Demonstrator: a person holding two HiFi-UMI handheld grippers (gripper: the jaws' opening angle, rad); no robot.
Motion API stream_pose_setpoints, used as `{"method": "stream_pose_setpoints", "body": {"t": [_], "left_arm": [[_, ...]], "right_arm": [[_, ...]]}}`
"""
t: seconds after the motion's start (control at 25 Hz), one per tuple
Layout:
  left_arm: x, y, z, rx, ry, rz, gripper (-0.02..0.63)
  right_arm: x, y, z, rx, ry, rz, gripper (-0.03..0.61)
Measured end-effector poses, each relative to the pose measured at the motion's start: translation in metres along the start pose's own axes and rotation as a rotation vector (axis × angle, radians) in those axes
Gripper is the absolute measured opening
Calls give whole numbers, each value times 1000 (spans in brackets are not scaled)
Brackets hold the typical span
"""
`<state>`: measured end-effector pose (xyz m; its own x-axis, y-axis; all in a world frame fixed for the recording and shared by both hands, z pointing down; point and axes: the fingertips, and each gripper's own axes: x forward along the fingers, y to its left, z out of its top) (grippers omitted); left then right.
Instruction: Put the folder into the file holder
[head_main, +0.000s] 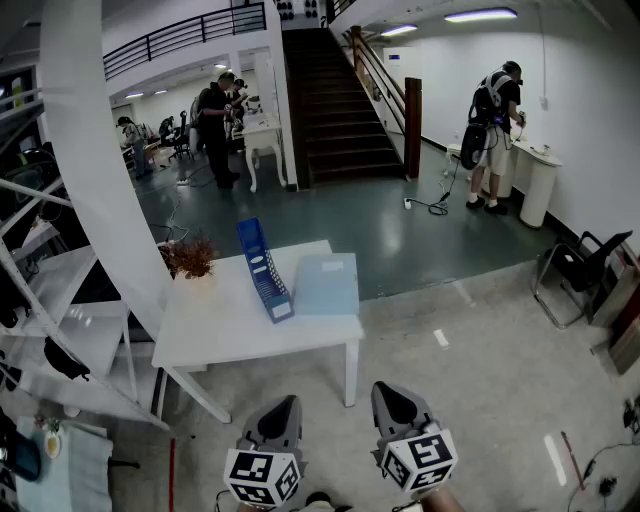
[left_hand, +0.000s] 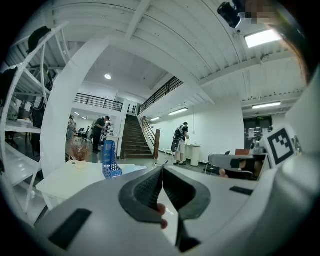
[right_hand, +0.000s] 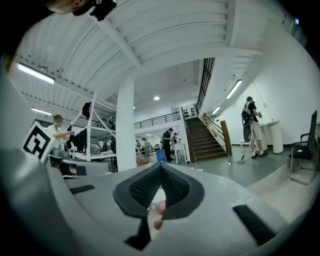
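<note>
While your left gripper (head_main: 281, 408) and right gripper (head_main: 392, 397) hang clenched and empty at bottom centre, pale blue folder (head_main: 327, 285) flat on white table (head_main: 220, 322) mid-frame, just right of blue file holder (head_main: 264, 269).

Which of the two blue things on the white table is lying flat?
The pale blue folder lies flat on the tabletop; the darker blue file holder beside it stands upright.

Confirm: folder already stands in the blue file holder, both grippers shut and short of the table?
Not quite. The head view shows the folder lying flat on the table, beside the blue file holder, not in it. The rest holds: left gripper and right gripper are shut and short of the table.
</note>
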<state>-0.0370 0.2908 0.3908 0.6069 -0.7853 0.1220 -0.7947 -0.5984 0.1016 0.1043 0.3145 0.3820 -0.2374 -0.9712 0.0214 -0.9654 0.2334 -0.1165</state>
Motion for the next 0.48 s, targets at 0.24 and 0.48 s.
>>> {"method": "stream_pose_setpoints", "body": {"t": [0.24, 0.48], "left_arm": [[5, -7, 5, -4, -13, 13, 8], [14, -5, 5, 7, -11, 22, 8]], "right_arm": [[0, -6, 6, 0, 3, 12, 0], [11, -10, 3, 28, 0, 39, 0]]}}
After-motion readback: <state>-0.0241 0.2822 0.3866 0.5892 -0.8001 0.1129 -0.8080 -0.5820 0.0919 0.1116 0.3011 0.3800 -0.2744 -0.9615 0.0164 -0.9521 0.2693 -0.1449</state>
